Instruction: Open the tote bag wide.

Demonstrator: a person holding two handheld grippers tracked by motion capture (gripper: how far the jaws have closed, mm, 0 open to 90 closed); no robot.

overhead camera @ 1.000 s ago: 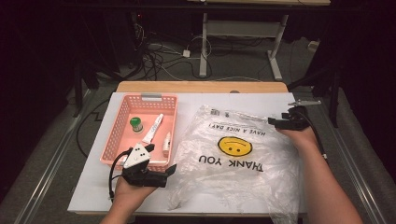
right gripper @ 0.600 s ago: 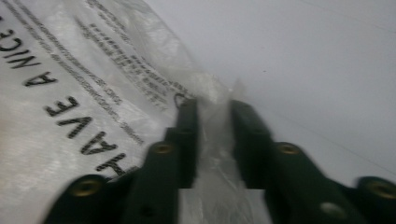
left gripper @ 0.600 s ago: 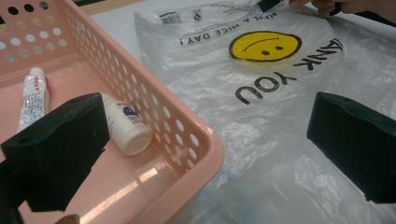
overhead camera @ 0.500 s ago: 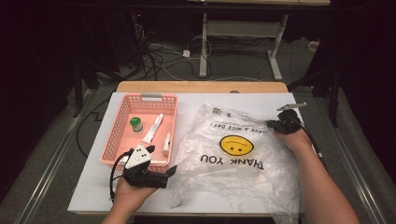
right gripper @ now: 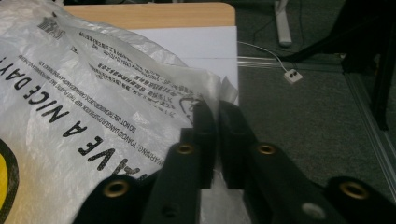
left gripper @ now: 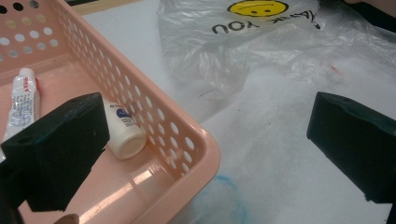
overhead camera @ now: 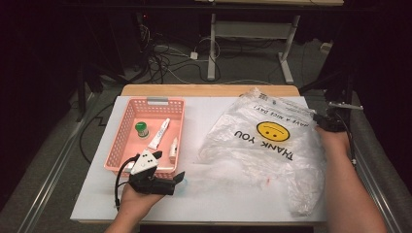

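The right gripper [right gripper: 215, 116] is found with its jaws just closed and pinched together on the edge of the thin translucent plastic bag printed with a yellow smiley face and "THANK YOU" [overhead camera: 272, 141]; film is seen caught between the black pads in the right gripper view. The bag is spread over the right half of the white-covered table [overhead camera: 214, 194], its printed end toward the far edge and its crumpled end toward the near right corner, so that its long axis runs roughly from far to near. The clamped edge lies on the bag's right side, at the table's right border, with the bulk of the film extending to the left of the jaws. The left gripper [overhead camera: 167, 183] is held at the near left, jaws standing wide apart with nothing between them, just beside the near corner of the pink perforated plastic basket [overhead camera: 160, 103]. The bag's loose left margin lies a little to the right of it. It is judged that any lifting or opening of the bag depends on the right-hand grip, while the left gripper is nearer the free margin.
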